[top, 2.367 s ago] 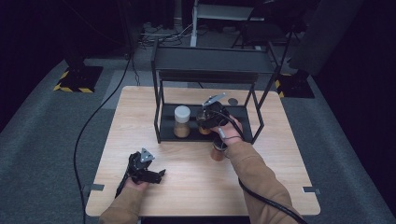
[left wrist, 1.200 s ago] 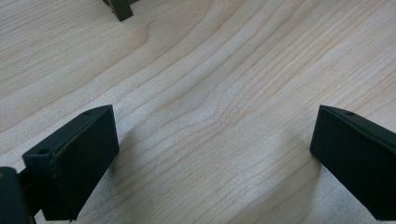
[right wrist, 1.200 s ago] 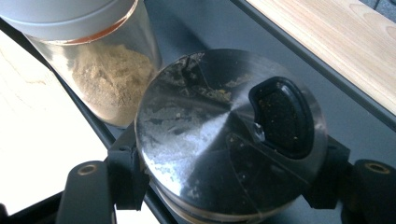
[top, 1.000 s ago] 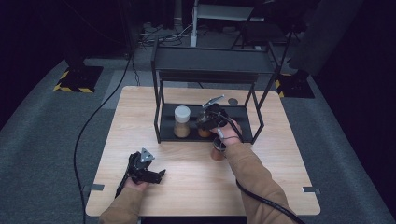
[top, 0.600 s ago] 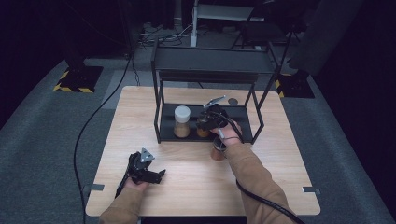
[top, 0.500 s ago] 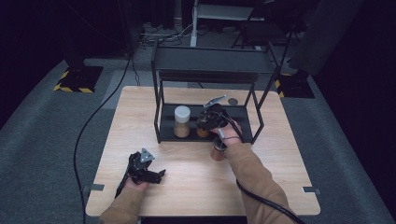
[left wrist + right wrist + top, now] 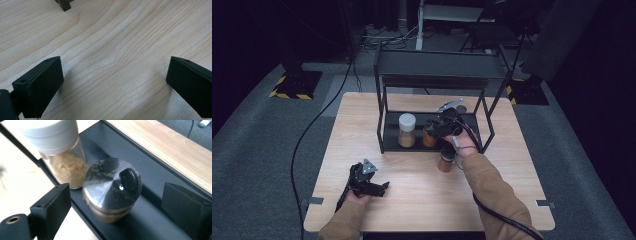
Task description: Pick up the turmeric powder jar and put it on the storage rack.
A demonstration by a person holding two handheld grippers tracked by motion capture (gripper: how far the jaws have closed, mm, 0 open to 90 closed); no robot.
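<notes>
Reaching into the black wire rack (image 7: pixel 384 125) near the worktop's (image 7: pixel 522 165) far edge, the right hand-held gripper (image 7: pixel 117 202) straddles a metal-lidded spice jar (image 7: pixel 112 188) on its bottom shelf, jaws apart, beside a white-capped jar (image 7: pixel 58 147). The left hand-held gripper (image 7: pixel 113 80), jaws apart, rests near the front-left corner.

The counter (image 7: pixel 362 130) is pale wood with fine wavy grain, and on it stands a black metal rack (image 7: pixel 384 120) with a black lower shelf. On that shelf, a clear jar (image 7: pixel 62 167) holds tan powder under a white cap, beside a jar (image 7: pixel 112 187) with a brushed silver lid bearing a black tab. Both tools (image 7: pixel 369 182) (image 7: pixel 443 124) are black, sleeves are tan, and the floor (image 7: pixel 257 150) is grey carpet with yellow-and-black striped pads (image 7: pixel 292 85).
</notes>
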